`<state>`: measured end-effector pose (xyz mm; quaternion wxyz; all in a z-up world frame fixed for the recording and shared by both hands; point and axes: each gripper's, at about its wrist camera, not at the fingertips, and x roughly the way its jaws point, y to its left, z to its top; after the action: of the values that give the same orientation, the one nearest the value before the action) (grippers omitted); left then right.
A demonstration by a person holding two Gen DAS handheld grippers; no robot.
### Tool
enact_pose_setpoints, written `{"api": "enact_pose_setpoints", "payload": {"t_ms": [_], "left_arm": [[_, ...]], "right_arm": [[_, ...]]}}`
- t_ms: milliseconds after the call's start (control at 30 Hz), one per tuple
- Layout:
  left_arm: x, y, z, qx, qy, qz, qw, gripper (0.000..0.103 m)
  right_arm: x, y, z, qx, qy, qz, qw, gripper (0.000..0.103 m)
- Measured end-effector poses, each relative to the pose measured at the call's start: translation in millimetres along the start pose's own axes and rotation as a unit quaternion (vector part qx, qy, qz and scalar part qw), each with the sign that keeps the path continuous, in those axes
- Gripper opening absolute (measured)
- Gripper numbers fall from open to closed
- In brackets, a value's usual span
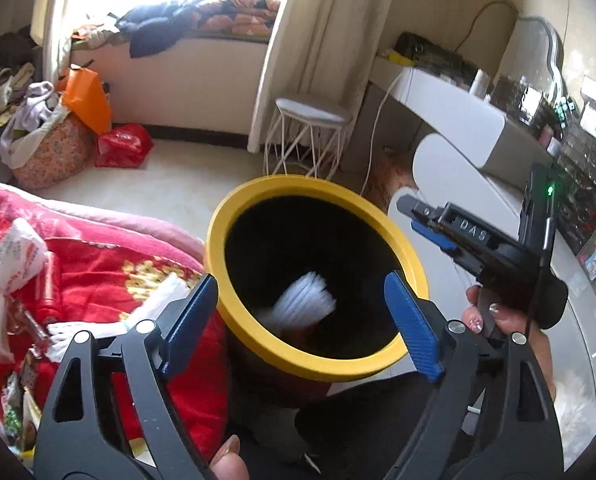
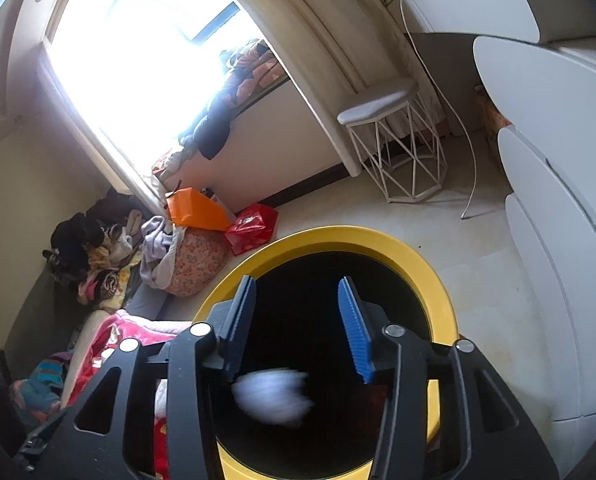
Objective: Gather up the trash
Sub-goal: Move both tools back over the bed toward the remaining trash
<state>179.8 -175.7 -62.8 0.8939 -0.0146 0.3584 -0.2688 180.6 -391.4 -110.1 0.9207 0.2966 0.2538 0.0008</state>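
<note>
A black bin with a yellow rim [image 1: 214,236] stands beside the bed. My left gripper [image 1: 300,280] hangs open over its mouth, and nothing touches its blue pads. A blurred white piece of trash [image 1: 304,300] is loose inside the bin below it. My right gripper [image 1: 410,214] reaches in over the rim from the right, held by a hand. In the right wrist view the right gripper [image 2: 297,282] is open above the bin rim [image 2: 434,284], and a blurred white wad [image 2: 274,400] is loose beneath its fingers. I cannot tell whether both views show the same piece.
The bed with a red blanket [image 1: 98,264] lies to the left and carries a plastic bag [image 1: 14,264] and wrappers. A white wire stool [image 1: 310,128], a white dresser [image 1: 458,128] and a cable stand behind the bin. A red bag [image 1: 124,146] sits on the floor.
</note>
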Motion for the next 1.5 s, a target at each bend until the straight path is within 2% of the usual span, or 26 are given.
{"api": "enact_pose_setpoints", "payload": {"t_ms": [100, 267, 467, 1033, 1500], "left_arm": [[-12, 2, -1, -0.001, -0.019, 0.013, 0.9997, 0.092], [-42, 9, -4, -0.002, -0.060, 0.041, 0.9973, 0.092], [-69, 25, -10, -0.025, -0.089, 0.078, 0.9927, 0.092], [-123, 60, -33, -0.066, -0.134, 0.125, 0.9808, 0.092], [-157, 85, -46, -0.082, -0.154, 0.153, 0.9726, 0.092]], "right_arm": [[-3, 6, -2, -0.017, -0.008, -0.006, 1.000, 0.051], [-10, 22, -8, -0.050, -0.024, -0.006, 0.998, 0.066], [-16, 51, -20, -0.094, -0.027, 0.011, 0.995, 0.075], [-28, 126, -56, -0.180, -0.014, 0.077, 0.980, 0.081], [-32, 171, -87, -0.269, 0.013, 0.118, 0.956, 0.081]]}}
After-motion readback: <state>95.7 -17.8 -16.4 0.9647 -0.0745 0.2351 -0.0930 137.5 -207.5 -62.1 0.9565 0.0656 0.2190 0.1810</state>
